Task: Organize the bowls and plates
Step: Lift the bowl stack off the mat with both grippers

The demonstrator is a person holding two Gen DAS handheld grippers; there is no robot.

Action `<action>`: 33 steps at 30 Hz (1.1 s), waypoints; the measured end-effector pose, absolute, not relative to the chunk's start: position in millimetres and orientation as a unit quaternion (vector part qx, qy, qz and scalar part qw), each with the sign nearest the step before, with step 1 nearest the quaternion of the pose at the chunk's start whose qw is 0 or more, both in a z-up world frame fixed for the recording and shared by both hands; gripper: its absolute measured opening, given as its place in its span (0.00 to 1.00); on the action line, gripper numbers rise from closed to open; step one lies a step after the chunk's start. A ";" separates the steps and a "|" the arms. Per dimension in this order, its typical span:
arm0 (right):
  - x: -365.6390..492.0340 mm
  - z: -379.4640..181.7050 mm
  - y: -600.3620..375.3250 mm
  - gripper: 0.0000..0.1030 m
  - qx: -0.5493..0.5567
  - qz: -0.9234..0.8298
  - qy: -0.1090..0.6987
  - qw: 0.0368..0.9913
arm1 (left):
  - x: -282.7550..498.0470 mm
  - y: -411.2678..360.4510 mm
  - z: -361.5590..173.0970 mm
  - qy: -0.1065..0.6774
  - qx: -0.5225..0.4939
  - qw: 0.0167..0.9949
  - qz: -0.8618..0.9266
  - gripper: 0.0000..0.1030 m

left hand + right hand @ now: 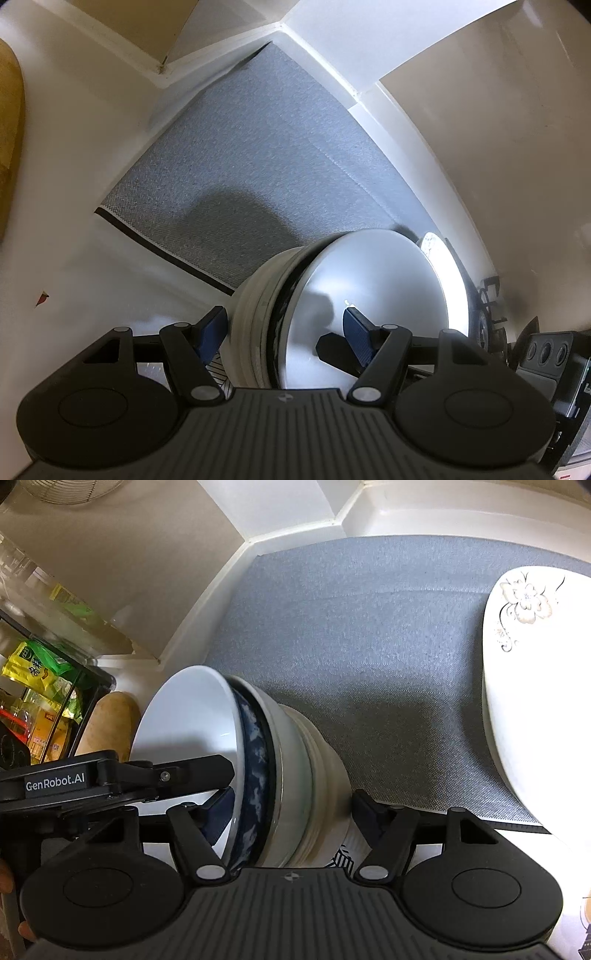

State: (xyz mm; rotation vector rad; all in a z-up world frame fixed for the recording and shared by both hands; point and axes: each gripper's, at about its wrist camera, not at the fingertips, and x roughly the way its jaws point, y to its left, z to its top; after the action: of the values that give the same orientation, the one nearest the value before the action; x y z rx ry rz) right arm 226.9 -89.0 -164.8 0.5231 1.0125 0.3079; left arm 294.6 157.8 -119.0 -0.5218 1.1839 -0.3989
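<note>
Bowl stack point(280, 775) | tipped between both tools | left tool point(284, 328) grips it | right tool point(291, 808) closing around it

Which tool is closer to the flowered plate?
Right. The right tool straddles the bowls, with the flowered plate just to its right. The left tool reaches in from the bowls' far side.

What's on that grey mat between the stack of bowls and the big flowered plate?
Nothing: in the right wrist view only bare grey mat separates the stack of bowls from the flowered plate.
</note>
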 end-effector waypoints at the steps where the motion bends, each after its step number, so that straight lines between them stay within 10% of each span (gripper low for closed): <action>1: 226.2 -163.6 -88.8 0.69 0.245 0.145 0.476 0.832 | 294.6 158.5 -118.5 0.547 -0.241 0.780 -0.186 0.71; 33: 232.8 -164.3 -110.1 0.51 0.246 0.111 0.469 0.841 | 298.0 163.1 -123.4 0.551 -0.248 0.771 -0.202 0.69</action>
State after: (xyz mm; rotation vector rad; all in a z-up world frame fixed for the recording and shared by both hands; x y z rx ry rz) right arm 232.8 -110.1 -164.3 0.5208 0.9912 0.2349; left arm 298.0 163.1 -123.4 -0.5373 1.1955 -0.4376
